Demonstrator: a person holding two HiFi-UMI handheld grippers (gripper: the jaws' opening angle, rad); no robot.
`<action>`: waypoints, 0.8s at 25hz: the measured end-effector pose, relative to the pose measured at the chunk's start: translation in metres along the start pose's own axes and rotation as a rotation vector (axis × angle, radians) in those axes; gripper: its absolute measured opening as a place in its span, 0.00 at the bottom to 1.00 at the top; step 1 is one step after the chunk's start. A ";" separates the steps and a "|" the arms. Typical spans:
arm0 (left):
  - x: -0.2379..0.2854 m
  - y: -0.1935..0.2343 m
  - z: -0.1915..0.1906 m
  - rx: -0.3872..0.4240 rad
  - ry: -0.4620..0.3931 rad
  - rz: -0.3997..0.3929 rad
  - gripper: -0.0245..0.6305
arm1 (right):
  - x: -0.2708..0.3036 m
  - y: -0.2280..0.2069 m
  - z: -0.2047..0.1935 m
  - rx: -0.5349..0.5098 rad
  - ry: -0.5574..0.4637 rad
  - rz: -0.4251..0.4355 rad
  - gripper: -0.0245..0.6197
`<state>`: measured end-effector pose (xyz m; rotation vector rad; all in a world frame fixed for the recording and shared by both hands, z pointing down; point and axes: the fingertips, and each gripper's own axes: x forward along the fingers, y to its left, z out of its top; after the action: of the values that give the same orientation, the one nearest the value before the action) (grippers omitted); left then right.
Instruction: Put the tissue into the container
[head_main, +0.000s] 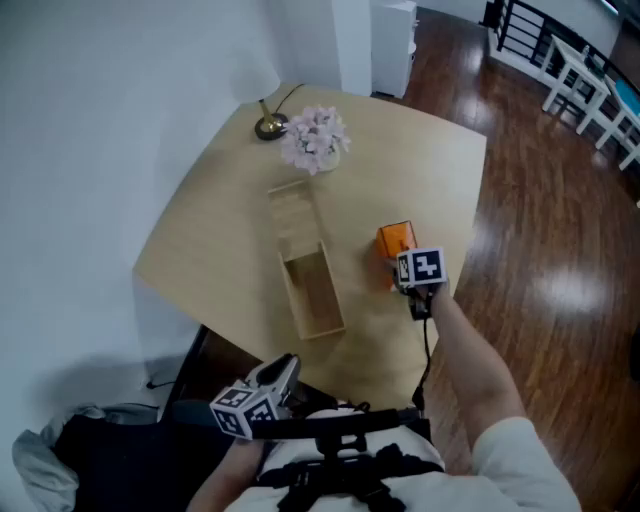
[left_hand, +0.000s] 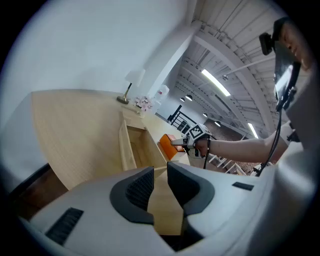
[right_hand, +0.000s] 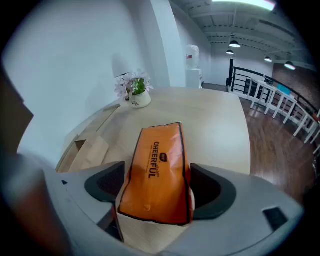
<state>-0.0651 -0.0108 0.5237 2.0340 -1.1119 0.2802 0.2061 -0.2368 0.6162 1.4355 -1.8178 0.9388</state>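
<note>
Well, the orange tissue pack (right_hand: 157, 172) reads "CHEERFUL" in black along its top. It stands on the bench (head_main: 220, 230) between my right tongs (right_hand: 157, 185), which are spread wide on either side without squeezing it. My left tongs (left_hand: 160, 187) sit by the near edge, slightly apart and empty. The wooden container (head_main: 290, 295) lies open left of the pack, bare bench between them — the bench's right edge is near.
</note>
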 end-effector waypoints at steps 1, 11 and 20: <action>0.001 0.000 0.000 0.001 0.000 -0.002 0.15 | 0.001 0.001 0.000 -0.005 0.000 -0.002 0.69; 0.002 0.001 0.002 0.003 0.004 -0.013 0.15 | -0.006 0.006 -0.003 -0.027 -0.011 0.008 0.55; 0.004 -0.003 0.006 0.016 0.008 -0.051 0.15 | -0.024 -0.015 -0.006 -0.024 -0.032 -0.087 0.52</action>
<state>-0.0616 -0.0171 0.5203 2.0705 -1.0543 0.2727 0.2262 -0.2210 0.6019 1.5101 -1.7685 0.8528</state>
